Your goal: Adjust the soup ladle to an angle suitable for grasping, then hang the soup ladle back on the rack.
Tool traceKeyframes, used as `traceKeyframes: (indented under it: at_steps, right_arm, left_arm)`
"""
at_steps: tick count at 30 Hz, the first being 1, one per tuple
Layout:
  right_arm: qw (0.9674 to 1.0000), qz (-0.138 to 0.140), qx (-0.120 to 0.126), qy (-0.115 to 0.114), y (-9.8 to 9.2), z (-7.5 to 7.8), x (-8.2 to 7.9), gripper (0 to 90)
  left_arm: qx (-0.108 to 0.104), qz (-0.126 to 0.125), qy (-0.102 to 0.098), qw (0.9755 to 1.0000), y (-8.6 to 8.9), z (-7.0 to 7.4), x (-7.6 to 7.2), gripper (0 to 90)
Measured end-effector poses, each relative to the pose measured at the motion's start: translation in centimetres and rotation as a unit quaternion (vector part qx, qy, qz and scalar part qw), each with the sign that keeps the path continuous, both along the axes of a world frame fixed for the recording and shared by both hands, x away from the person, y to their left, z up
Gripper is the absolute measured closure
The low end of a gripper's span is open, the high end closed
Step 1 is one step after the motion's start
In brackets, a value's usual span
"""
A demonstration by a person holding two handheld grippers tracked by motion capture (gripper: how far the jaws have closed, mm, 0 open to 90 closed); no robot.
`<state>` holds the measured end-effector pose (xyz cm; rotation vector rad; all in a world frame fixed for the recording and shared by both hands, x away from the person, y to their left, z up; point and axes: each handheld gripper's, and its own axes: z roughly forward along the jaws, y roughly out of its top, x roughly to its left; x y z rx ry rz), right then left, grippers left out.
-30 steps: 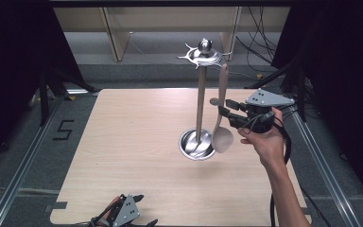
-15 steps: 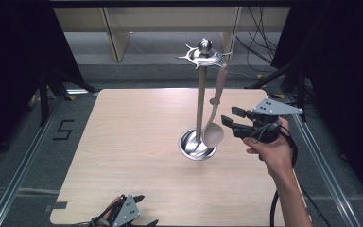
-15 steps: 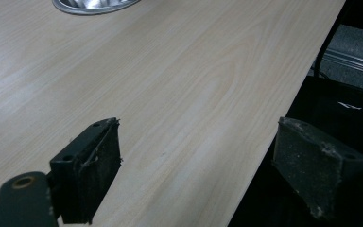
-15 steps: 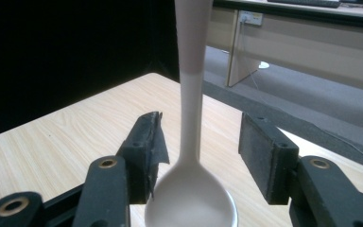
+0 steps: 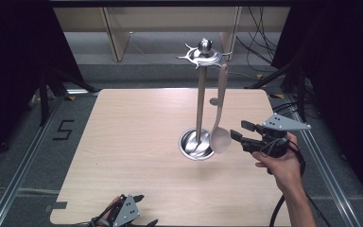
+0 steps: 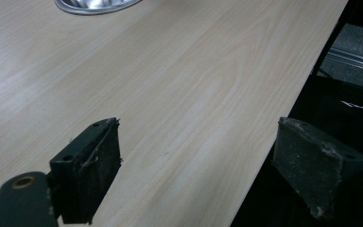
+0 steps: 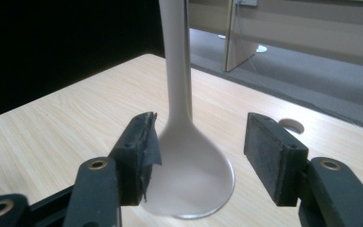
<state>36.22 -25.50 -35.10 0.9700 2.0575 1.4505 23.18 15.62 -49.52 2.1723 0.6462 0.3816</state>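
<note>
A pale, matte spoon (image 5: 220, 113) is hung by its handle from the hooked crown of a polished metal stand (image 5: 200, 94), its rounded bowl dangling just beside the stand's shiny dished base. The right gripper (image 5: 238, 132) is held level just beside the bowl; its jaws have just been opening and are parted, the bowl seen between the pads in the right gripper view, untouched. The left gripper (image 5: 139, 208) is left lying released at the near edge of the light wood-grain surface (image 5: 123, 142). A "5" (image 5: 62, 130) is marked on the grey floor.
</note>
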Motion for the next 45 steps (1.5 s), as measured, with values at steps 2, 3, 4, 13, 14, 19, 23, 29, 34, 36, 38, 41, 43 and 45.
traceKeyframes:
  at_steps: [2,3,4,13,14,19,23,29,34,36,38,41,43,45]
  right_arm:
    - [0.9999,-0.005,0.005,0.008,-0.3,-0.5,-0.4,43.6]
    - [0.9999,0.0,0.0,0.017,-0.4,-0.7,-0.4,43.0]
    - [0.9999,-0.005,-0.006,0.013,-0.5,-1.1,-0.6,42.4]
    - [0.9998,-0.009,-0.014,0.013,-1.2,-2.4,-1.2,39.5]
    - [0.9998,-0.009,-0.014,0.013,-1.2,-2.4,-1.2,39.5]
    - [0.9995,-0.012,-0.019,0.024,-1.4,-2.9,-1.6,37.6]
    - [0.999,-0.007,-0.037,0.023,-1.4,-3.7,-1.6,36.2]
    - [0.9986,-0.013,-0.034,0.039,-1.7,-4.5,-2.1,36.2]
    - [0.9976,-0.022,-0.042,0.051,-2.7,-5.3,-2.7,36.2]
    - [0.9977,-0.023,-0.039,0.051,-2.9,-5.4,-2.7,36.2]
    - [0.9976,-0.027,-0.04,0.051,-3.1,-5.7,-2.8,36.2]
    - [0.9971,-0.027,-0.047,0.053,-3.5,-5.9,-2.9,36.2]
    - [0.9969,-0.026,-0.054,0.051,-3.6,-6.0,-3.0,36.2]
    - [0.9968,-0.026,-0.05,0.057,-3.7,-6.1,-3.2,36.2]
  left_arm:
    - [-0.014,0.002,0.006,0.9999,-0.1,-0.1,-0.1,15.0]
    - [-0.014,0.002,0.004,0.9999,-0.1,-0.1,-0.1,15.0]
    - [-0.014,0.002,0.004,0.9999,-0.1,-0.1,-0.1,15.0]
    - [-0.001,0.012,-0.006,0.9999,0.0,-0.1,0.0,15.0]
    - [0.001,0.006,0.002,1.0,0.1,0.1,-0.1,15.0]
    - [0.001,0.011,-0.006,0.9999,-0.1,-0.1,0.0,15.0]
    - [0.001,0.005,-0.001,1.0,0.1,0.1,-0.1,15.0]
    - [-0.013,0.011,-0.001,0.9998,-0.2,0.0,-0.2,15.0]
    - [-0.007,0.008,-0.002,0.9999,-0.2,0.0,-0.2,15.0]
    - [-0.009,0.014,-0.007,0.9998,-0.2,0.0,-0.2,15.0]
    - [0.0,0.011,-0.008,0.9999,-0.1,0.0,-0.1,15.0]
    - [-0.009,0.006,0.0,0.9999,-0.2,0.0,-0.2,15.0]
    - [-0.012,0.008,-0.007,0.9999,-0.3,-0.1,-0.2,15.0]
    - [0.003,0.008,-0.011,0.9999,-0.2,0.1,-0.2,15.0]
